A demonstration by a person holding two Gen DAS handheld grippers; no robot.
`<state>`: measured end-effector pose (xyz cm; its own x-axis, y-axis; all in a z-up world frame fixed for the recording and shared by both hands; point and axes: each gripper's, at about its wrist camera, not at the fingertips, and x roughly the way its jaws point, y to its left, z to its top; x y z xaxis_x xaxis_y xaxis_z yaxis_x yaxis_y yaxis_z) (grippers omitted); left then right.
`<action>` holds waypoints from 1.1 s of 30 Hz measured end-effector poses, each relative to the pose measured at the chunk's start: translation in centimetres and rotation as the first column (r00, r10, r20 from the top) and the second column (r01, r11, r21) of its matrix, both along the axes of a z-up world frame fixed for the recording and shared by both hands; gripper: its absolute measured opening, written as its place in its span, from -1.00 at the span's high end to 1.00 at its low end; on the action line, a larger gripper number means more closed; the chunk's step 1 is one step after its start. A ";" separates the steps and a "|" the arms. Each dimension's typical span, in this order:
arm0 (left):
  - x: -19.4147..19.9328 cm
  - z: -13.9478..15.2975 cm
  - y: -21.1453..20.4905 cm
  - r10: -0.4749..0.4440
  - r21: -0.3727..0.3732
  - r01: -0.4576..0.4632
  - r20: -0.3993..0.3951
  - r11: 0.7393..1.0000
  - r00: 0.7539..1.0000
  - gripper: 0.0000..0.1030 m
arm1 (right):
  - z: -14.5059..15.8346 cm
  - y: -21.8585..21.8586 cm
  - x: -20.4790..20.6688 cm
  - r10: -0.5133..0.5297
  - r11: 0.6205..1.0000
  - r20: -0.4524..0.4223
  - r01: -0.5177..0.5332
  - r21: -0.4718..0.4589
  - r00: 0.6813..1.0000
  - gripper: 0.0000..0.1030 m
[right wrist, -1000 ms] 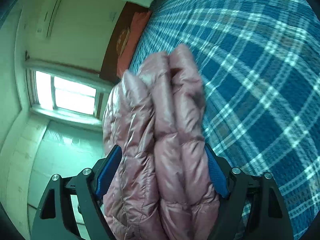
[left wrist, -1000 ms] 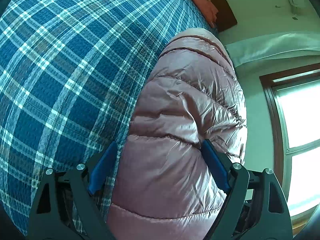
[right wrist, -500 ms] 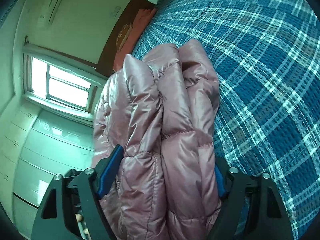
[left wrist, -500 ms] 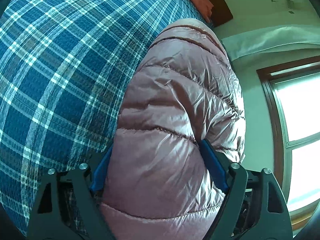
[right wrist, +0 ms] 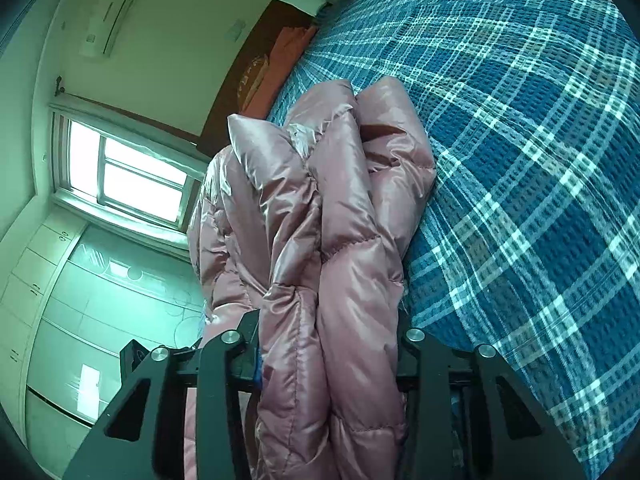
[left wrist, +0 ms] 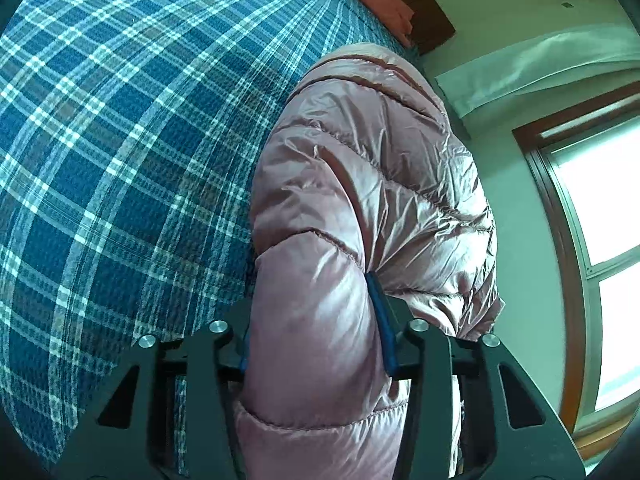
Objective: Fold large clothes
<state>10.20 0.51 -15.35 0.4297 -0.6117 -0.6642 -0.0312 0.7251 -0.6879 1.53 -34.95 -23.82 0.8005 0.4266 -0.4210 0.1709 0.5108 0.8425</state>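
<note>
While the left gripper [left wrist: 314, 320] and right gripper [right wrist: 330, 344] have just been closing, each pinches a fold of the pink puffer jacket [left wrist: 368, 184]. Its padding hides most of the blue pads. Beyond it: plaid bedspread [left wrist: 120, 140]; window [right wrist: 128, 176].

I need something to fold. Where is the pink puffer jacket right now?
The pink puffer jacket lies at the edge of the plaid bedspread, window side, pinched by the left tool and right tool.
</note>
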 end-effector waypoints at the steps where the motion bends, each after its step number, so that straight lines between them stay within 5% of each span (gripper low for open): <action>1: -0.1 0.3 -0.2 -0.003 0.008 0.003 0.010 1.000 1.000 0.19 | 0.2 0.2 -0.4 -0.003 1.000 0.006 0.003 -0.004 1.000 0.28; 9: 0.4 2.9 1.0 0.010 0.009 -0.011 0.079 1.000 0.997 0.33 | 3.3 2.9 -0.4 0.011 0.999 0.059 -0.008 -0.051 0.998 0.41; 17: 4.0 6.8 9.4 0.146 0.019 -0.152 0.181 0.988 0.973 0.33 | 5.2 9.0 8.3 0.154 0.988 0.124 -0.156 0.011 0.980 0.41; 25: 9.0 3.7 16.4 0.263 0.023 -0.267 0.096 0.964 0.960 0.33 | 3.4 15.0 16.2 0.271 0.963 0.046 -0.271 -0.004 0.962 0.41; 33: 10.8 1.4 17.2 0.267 0.041 -0.271 0.079 0.962 0.960 0.31 | 2.3 15.4 17.8 0.278 0.960 0.004 -0.279 0.009 0.960 0.41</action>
<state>20.97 17.67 -13.91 0.6215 -0.4331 -0.6528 -0.1822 0.7306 -0.6581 19.35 -19.54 -21.48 0.6504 0.6368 -0.4140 0.0211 0.5297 0.8479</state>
